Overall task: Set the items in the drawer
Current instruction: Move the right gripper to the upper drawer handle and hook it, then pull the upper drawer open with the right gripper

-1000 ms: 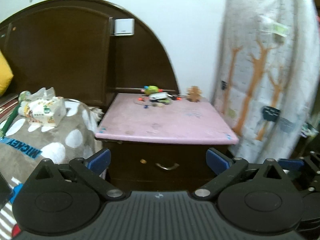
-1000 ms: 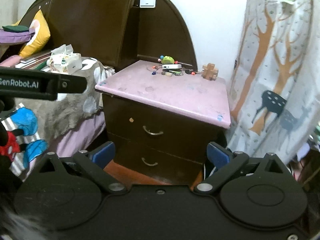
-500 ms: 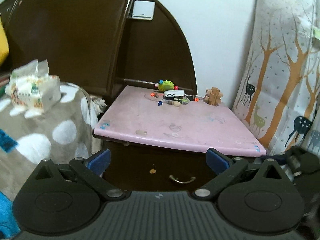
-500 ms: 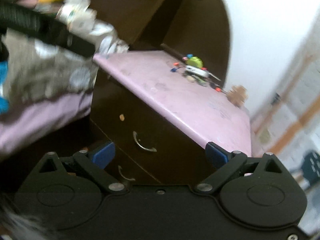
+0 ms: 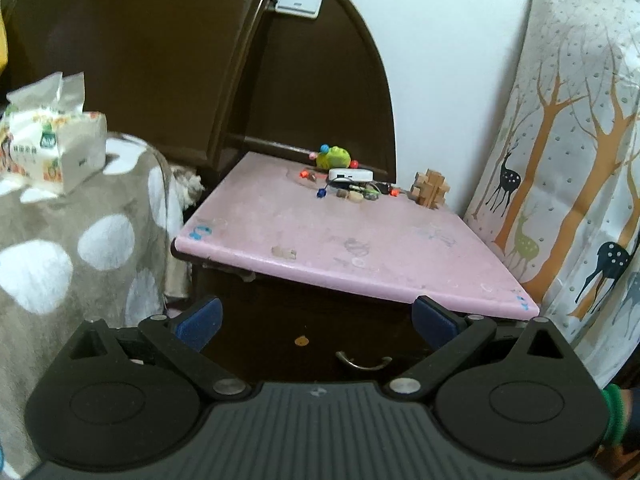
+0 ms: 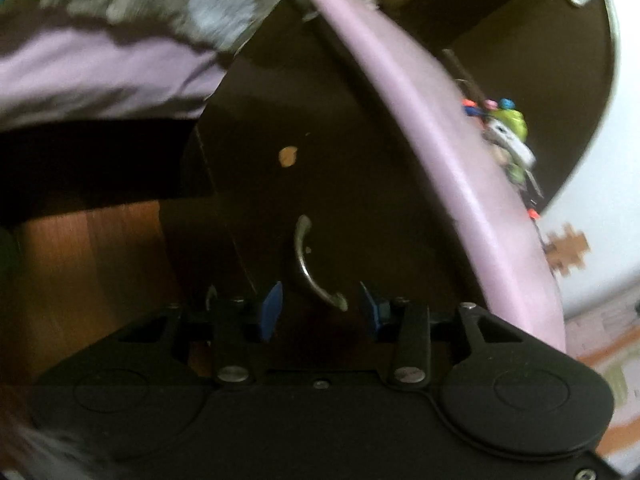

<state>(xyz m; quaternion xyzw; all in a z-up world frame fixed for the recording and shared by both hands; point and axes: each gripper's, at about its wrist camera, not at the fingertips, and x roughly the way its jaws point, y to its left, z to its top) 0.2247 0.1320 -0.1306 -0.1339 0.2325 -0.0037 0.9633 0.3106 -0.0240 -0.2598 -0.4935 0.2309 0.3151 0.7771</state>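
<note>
A dark wooden nightstand with a pink top (image 5: 340, 236) stands by the bed. At the back of the top lie a green toy (image 5: 334, 157), a white box (image 5: 350, 175), small beads and a wooden puzzle (image 5: 430, 188). My left gripper (image 5: 316, 320) is open and empty, facing the top drawer's metal handle (image 5: 363, 362). In the right wrist view the picture is rolled sideways. My right gripper (image 6: 320, 314) is close to the drawer front (image 6: 340, 184), its jaws closing. The handle (image 6: 316, 264) reaches between the blue pads, with a gap on each side.
A bed with a grey spotted blanket (image 5: 60, 248) and a tissue pack (image 5: 52, 148) lies to the left. A curtain printed with trees and deer (image 5: 568, 200) hangs on the right. A dark headboard (image 5: 160, 60) rises behind. Wooden floor (image 6: 92, 260) shows below the nightstand.
My right gripper rolled sideways, dropped close to the top drawer handle, and its jaws narrowed. My left gripper moved lower and nearer the nightstand, still open.
</note>
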